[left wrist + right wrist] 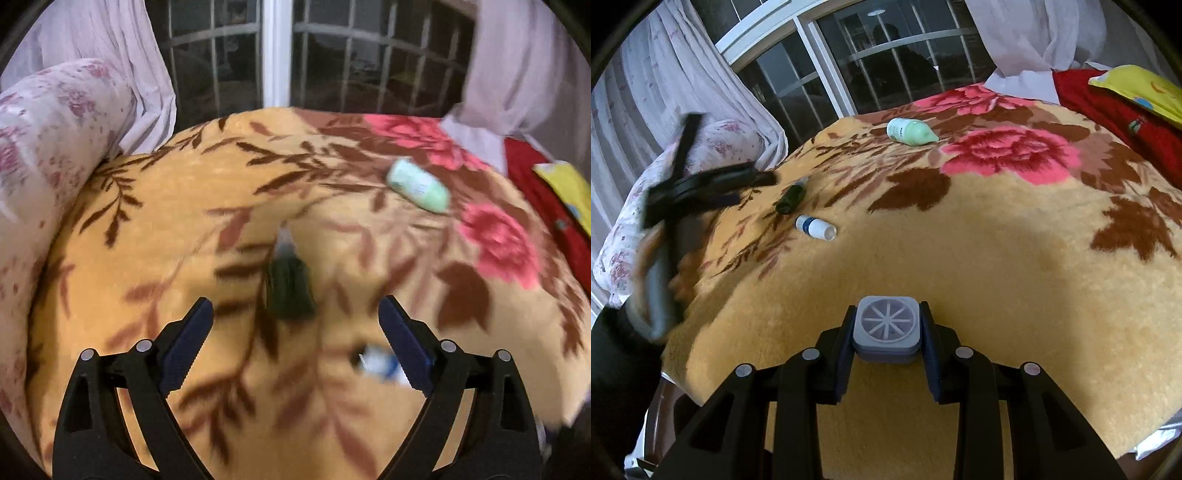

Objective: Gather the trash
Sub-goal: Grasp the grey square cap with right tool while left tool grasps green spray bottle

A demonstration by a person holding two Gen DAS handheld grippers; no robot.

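- Left wrist view: the left tool is standing wide open with nothing between its pads, hovering over the floral blanket.
- The dark green bottle is lying just ahead of the open pads, blurred; it is looking small, light and rigid, likely slick, so I would be taking it across the body rather than the thin neck.
- The white-and-blue bottle is sitting just inside the right pad, too blurred to read.
- The pale green bottle is lying farther off near a pink flower.
- Right wrist view: the right tool is clamping a small grey square cap-like piece by its flat sides; it is looking hard and light.
- The plush blanket is giving a soft, yielding bed under every item, so pieces may be sinking or rolling.
- A barred window, pale curtains, a floral pillow and a yellow pillow on red cloth are bordering the bed.
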